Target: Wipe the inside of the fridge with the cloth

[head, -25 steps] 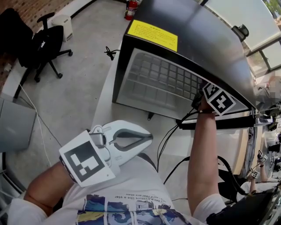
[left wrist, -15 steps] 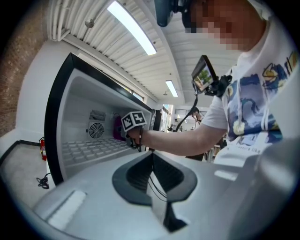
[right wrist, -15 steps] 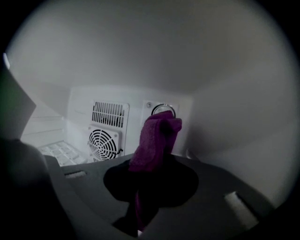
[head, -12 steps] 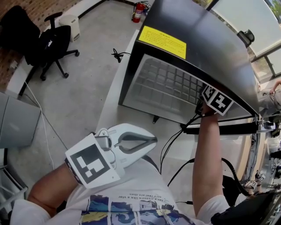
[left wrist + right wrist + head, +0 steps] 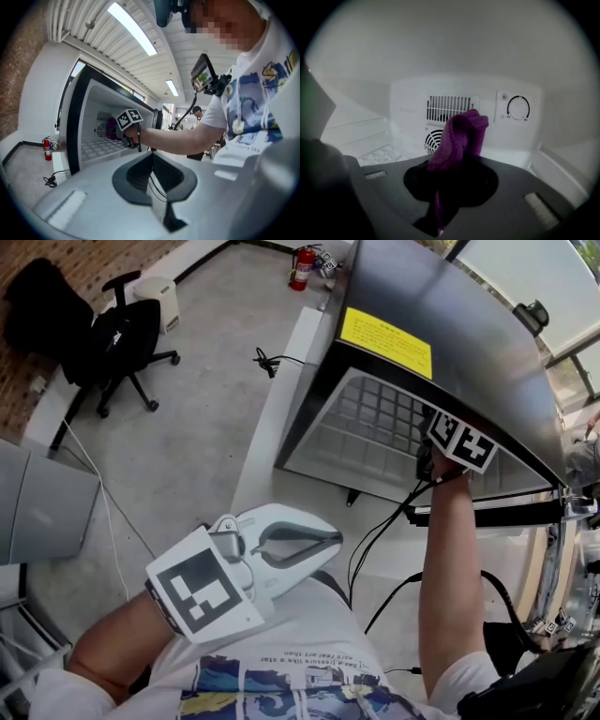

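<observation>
fridge (image 5: 459, 352) has slid right and up in the head view vs 1 s ago, as the head cam has swung. left gripper (image 5: 333, 538) has crept a bit lower and to the right, and the right gripper's marker cube (image 5: 461, 443) is still at the fridge mouth.

right gripper (image 5: 452, 161) is reached into the fridge. its jaws pinch the purple cloth (image 5: 461, 133), which sticks up past the jaw tips in a bunched fold. cloth is held in the air in front of the white back wall, with the slotted vent (image 5: 449, 108) and round fan grille (image 5: 435, 139) behind it. can't tell if it touches the wall. thermostat dial (image 5: 518, 108) is to the right of the cloth, apart from it. wire shelf (image 5: 375, 423) lies below, inside the open front.

left gripper is held low near the person's t-shirt (image 5: 281, 676), well apart from the fridge. its jaws are pressed together w/ nothing between them.

fridge is dark steel on top w/ a yellow label (image 5: 385, 342) and stands on a white bench (image 5: 272, 446). black cables (image 5: 375, 540) run down from the right gripper. office chair (image 5: 122, 338) and red fire extinguisher (image 5: 301, 266) are on the floor off to the left.
</observation>
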`<state>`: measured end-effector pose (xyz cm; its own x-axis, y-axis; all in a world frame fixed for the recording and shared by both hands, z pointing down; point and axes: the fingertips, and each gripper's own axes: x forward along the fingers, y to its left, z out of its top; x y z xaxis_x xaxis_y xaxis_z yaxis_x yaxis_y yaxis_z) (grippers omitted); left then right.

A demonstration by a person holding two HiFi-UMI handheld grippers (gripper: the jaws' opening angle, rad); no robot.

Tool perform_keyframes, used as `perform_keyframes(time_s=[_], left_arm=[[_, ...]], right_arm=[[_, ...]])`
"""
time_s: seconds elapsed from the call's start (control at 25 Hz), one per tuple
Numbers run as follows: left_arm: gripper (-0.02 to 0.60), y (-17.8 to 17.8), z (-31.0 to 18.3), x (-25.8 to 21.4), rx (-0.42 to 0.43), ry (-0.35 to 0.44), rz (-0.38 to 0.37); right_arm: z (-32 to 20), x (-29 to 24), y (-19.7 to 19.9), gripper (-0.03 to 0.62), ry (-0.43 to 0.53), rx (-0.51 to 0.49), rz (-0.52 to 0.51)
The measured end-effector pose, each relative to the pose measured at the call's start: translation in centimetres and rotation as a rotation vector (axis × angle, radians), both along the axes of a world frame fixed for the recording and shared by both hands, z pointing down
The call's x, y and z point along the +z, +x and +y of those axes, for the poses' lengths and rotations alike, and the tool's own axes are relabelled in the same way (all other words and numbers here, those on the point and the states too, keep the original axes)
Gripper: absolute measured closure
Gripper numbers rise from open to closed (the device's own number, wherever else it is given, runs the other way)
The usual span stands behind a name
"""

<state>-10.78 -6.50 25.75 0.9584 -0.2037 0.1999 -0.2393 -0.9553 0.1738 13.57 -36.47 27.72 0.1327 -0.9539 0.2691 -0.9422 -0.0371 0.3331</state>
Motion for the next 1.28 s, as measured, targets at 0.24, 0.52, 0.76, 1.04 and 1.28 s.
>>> perform_keyframes(time_s=[0.24,0.52,0.76,1.04,1.28], left_arm=[[0.575,-2.7,0.1,0.1,0.0,-0.009,0.006],[0.575,-4.2,0.1,0.3,0.0,-0.013,0.011],[0.575,-4.7,0.8,0.4,0.019,-0.011,0.008],[0.575,-5.1,0.9,0.3,0.03,-0.01,0.008],[0.575,-4.7,1.6,0.7,0.061,-0.029,0.007]], right_arm=[[-0.3,2.2,-1.0,0.533,-0.064,0.021,-0.071],[0.5,3.1,-10.0,0.533,-0.159,-0.133,-0.306],[1.1,1.9,-16.7,0.533,-0.16,-0.259,-0.351],[1.7,1.6,-20.9,0.533,-0.166,-0.351,-0.368],[2.9,1.0,-23.8,0.533,-0.16,-0.452,-0.441]])
